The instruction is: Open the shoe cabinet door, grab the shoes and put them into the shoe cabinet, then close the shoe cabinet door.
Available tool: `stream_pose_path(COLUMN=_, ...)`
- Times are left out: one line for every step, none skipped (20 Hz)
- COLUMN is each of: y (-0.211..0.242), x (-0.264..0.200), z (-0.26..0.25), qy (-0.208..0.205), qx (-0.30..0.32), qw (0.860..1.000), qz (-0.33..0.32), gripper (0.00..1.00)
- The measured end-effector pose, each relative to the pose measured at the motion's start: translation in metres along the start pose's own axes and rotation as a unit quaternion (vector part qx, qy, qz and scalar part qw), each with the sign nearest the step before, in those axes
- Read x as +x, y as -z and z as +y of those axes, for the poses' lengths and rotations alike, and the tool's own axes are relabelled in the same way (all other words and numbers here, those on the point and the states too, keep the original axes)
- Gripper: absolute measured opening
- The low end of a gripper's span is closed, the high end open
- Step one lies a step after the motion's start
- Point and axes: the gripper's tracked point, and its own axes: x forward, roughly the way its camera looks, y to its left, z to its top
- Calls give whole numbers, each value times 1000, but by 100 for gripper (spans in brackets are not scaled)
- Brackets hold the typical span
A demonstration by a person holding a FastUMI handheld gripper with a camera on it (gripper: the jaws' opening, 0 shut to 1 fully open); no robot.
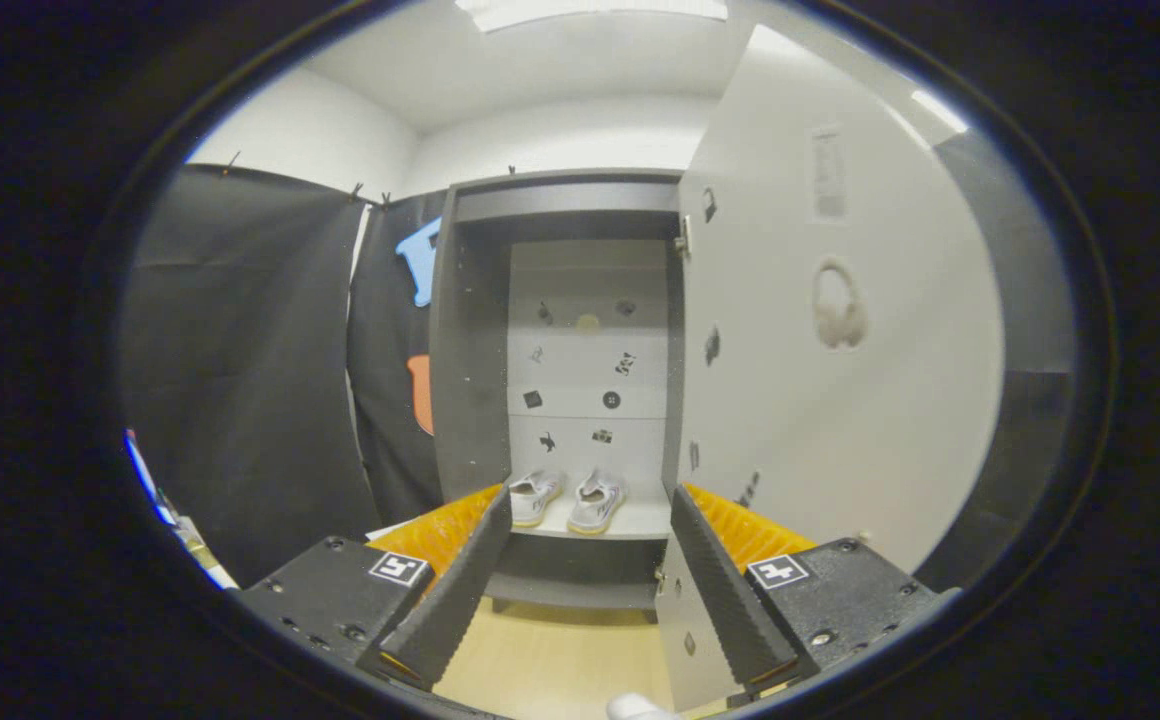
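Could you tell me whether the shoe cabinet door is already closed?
No, the door stands swung wide open beside the open gripper, and the shoes sit on a shelf inside the cabinet.

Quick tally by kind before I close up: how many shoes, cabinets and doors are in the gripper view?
Shoes: 2, left shoe and right shoe, inside, beyond the open gripper
Shoe cabinet: 1
Cabinet door: 1, swung open
Total: 4

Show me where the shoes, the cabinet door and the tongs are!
shoes (595, 500): gripper view, on the right shoe's upper.
cabinet door (840, 400): gripper view, on its open inner face.
tongs (580, 575): gripper view, open, midway between the fingertips.
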Motion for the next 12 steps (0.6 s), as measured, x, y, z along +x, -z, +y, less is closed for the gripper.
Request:
stream_pose_path(y=-1, x=-14, z=-10, qy=0, qx=3, qw=1000, qz=-4, gripper=100)
stream_pose_path(y=1, x=-30, z=-19, qy=-1, qx=4, qw=1000, qz=-1, gripper=100)
stream_pose_path(y=2, x=-48, z=-29, qy=-4, qx=6, qw=1000, qz=0, gripper=100)
stream_pose_path(y=3, x=-63, z=-41, qy=-2, qx=8, qw=1000, qz=0, gripper=100)
stream_pose_path(y=4, x=-75, z=-53, qy=-1, qx=7, qw=1000, qz=-1, gripper=100)
stream_pose_path(y=5, x=-86, z=-65, qy=1, qx=6, qw=1000, qz=-1, gripper=100)
stream_pose_path(y=8, x=-93, z=-79, qy=5, qx=7, qw=1000, qz=1, gripper=100)
stream_pose_path(y=11, x=-102, z=-94, qy=11, qx=9, qw=1000, qz=4, gripper=100)
stream_pose_path(y=16, x=-110, z=-110, qy=20, qx=13, qw=1000, qz=8, gripper=100)
stream_pose_path(y=19, x=-116, z=-127, qy=30, qx=18, qw=999, qz=12, gripper=100)
stream_pose_path(y=21, x=-121, z=-142, qy=38, qx=22, qw=999, qz=13, gripper=100)
stream_pose_path(y=26, x=-124, z=-157, qy=47, qx=22, qw=998, qz=19, gripper=100)
